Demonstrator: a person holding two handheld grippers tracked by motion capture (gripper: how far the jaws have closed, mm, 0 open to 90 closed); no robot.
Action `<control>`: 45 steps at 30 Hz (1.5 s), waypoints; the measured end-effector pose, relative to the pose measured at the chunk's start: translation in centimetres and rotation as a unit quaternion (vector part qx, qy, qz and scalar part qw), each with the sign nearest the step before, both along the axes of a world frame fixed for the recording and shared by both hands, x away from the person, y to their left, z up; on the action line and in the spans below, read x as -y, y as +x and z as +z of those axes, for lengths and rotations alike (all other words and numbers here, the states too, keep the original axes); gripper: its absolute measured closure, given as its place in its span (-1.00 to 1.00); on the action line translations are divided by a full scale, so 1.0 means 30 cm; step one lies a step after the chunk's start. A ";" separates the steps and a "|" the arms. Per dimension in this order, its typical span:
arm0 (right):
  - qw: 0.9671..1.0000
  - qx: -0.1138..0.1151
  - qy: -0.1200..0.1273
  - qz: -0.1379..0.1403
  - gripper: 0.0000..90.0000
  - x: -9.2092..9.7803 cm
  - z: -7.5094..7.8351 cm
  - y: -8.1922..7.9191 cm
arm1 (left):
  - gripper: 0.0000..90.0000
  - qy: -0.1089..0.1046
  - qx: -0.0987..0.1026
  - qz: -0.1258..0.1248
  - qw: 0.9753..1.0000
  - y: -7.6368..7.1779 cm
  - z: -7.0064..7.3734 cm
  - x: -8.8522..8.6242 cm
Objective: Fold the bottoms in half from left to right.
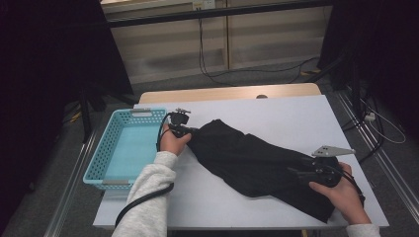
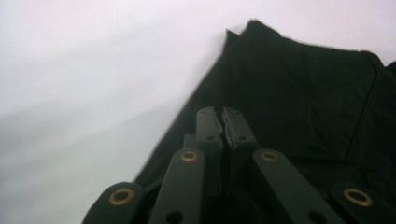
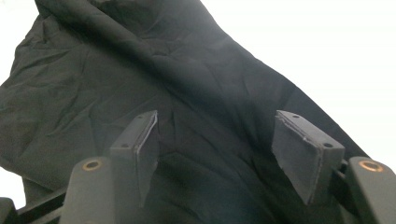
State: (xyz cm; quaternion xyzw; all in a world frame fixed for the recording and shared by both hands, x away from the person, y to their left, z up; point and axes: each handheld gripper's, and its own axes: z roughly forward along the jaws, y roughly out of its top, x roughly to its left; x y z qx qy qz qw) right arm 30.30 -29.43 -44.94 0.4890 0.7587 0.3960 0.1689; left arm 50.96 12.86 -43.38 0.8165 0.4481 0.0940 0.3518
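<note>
**Soft black cloth, pinched at one end**

We have a black garment (image 1: 257,165) lying slantwise across the white table (image 1: 296,118), from near the blue basket (image 1: 106,163) at its left end down toward the near right corner. It is thin, creased fabric — light, limp and with no stiffness at all, so we expect it to sag and trail wherever it is not held. It should not slip much between rubber pads, and nothing about it looks fragile.

Our left gripper (image 2: 221,122) has its jaws pressed together at the cloth's left edge; we judge that it has the edge pinched, though the fabric between the pads is hard to make out. Our right gripper (image 3: 224,149) stands with its jaws wide apart over the lower end of the garment, holding nothing.

A good hold, we think, is a hem or a folded edge — two far-apart points, one for each gripper, so that the cloth hangs flat rather than bunching.
</note>
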 end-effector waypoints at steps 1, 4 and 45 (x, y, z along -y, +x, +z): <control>1.000 -0.001 0.001 0.000 -0.28 0.000 0.001 -0.001 | 0.99 0.000 0.001 0.002 1.000 -0.001 0.003 -0.006; 1.000 -0.001 0.000 0.000 -0.28 -0.001 0.001 0.000 | 0.99 0.005 -0.005 0.006 1.000 -0.004 0.003 -0.020; 1.000 0.009 0.004 -0.021 -0.29 0.049 0.016 -0.024 | 0.35 0.027 -0.017 0.001 1.000 0.024 -0.061 0.031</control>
